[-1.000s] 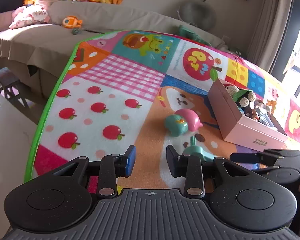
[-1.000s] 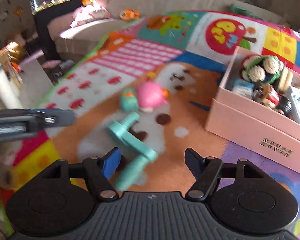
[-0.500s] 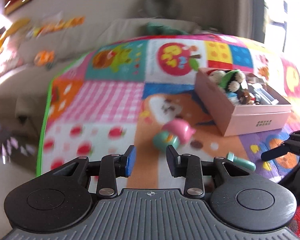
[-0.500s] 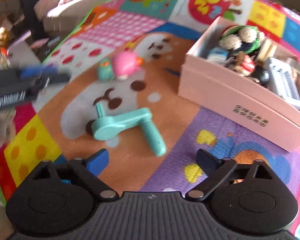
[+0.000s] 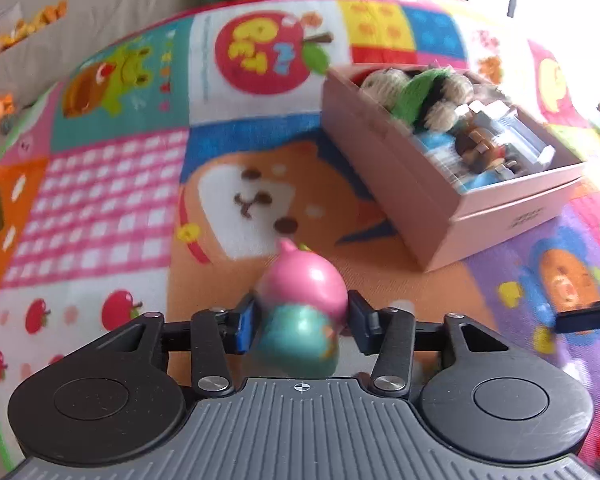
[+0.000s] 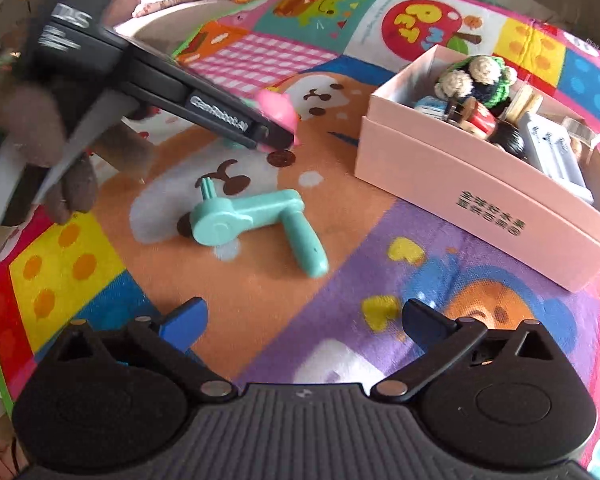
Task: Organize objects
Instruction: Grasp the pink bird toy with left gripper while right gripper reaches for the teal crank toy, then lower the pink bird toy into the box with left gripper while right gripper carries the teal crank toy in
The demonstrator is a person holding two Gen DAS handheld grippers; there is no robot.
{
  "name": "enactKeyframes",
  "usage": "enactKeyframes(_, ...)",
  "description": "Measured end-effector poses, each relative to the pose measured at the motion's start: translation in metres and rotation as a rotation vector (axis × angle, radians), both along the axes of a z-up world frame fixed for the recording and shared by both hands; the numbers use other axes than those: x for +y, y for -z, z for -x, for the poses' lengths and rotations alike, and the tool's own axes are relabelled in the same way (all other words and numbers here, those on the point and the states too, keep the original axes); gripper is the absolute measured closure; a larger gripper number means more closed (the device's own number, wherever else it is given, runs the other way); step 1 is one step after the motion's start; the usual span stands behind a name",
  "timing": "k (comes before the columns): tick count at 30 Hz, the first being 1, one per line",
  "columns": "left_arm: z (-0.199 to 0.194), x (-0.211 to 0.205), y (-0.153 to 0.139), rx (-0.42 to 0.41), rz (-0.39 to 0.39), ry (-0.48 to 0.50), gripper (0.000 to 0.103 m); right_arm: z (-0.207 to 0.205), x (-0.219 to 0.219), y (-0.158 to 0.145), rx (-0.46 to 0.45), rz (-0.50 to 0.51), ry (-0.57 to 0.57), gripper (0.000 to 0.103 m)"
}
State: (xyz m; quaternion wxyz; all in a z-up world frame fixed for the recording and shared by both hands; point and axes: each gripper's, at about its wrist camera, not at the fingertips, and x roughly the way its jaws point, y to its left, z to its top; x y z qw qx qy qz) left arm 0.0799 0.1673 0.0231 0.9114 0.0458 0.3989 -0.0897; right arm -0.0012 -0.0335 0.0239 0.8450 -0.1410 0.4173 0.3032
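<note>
The left gripper [image 5: 302, 320] is squeezing the pink and teal toy [image 5: 303, 300], just in front of the pink box [image 5: 400, 184] on the play mat [image 5: 100, 208]. The right gripper [image 6: 304, 324] is hanging wide open near the teal crank [image 6: 256, 220], also in front of the box.

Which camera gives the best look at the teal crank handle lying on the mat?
The right wrist view. The teal crank handle lies whole and unobstructed on the mat, ahead of the open right hand-held gripper. The left wrist view does not show it clearly; the left hand-held gripper and the pink and teal toy fill that area.
</note>
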Motion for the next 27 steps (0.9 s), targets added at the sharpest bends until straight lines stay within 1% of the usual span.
enactKeyframes(2, -0.001, 0.001, 0.002, -0.014, 0.017, -0.024, 0.054, 0.003, -0.006, 0.002, -0.02, -0.02, 0.01, 0.0)
enactKeyframes(5, -0.002, 0.005, 0.002, -0.012, 0.056, -0.053, 0.055, 0.007, -0.011, 0.005, -0.052, -0.049, 0.015, 0.0)
enactKeyframes(9, 0.006, 0.01, 0.001, -0.017, 0.072, -0.089, 0.057, 0.011, -0.015, 0.007, -0.083, -0.07, 0.026, 0.0)
enactKeyframes(11, 0.018, 0.018, -0.001, -0.027, 0.115, -0.123, 0.057, 0.011, -0.016, 0.008, -0.093, -0.079, 0.031, 0.0)
enactKeyframes(14, 0.05, 0.031, -0.004, -0.061, 0.173, -0.169, 0.058, 0.011, -0.016, 0.007, -0.094, -0.077, 0.035, 0.0)
enactKeyframes(16, 0.075, 0.037, -0.004, -0.078, 0.186, -0.198, 0.058, 0.007, -0.012, 0.006, -0.087, -0.079, 0.036, 0.0)
enactKeyframes(19, 0.105, 0.043, -0.004, -0.076, 0.215, -0.229, 0.058, 0.009, 0.0, 0.006, -0.107, -0.081, 0.023, 0.0)
enactKeyframes(24, 0.135, 0.05, -0.001, -0.071, 0.253, -0.264, 0.058, -0.005, 0.033, 0.006, -0.086, -0.12, -0.026, 0.0)
enactKeyframes(25, 0.137, 0.051, 0.0, -0.071, 0.255, -0.263, 0.058, -0.007, 0.04, 0.006, -0.088, -0.12, -0.026, 0.001)
enactKeyframes(27, 0.139, 0.05, 0.001, -0.071, 0.254, -0.259, 0.058, -0.009, 0.05, 0.005, -0.114, -0.103, -0.033, 0.012)
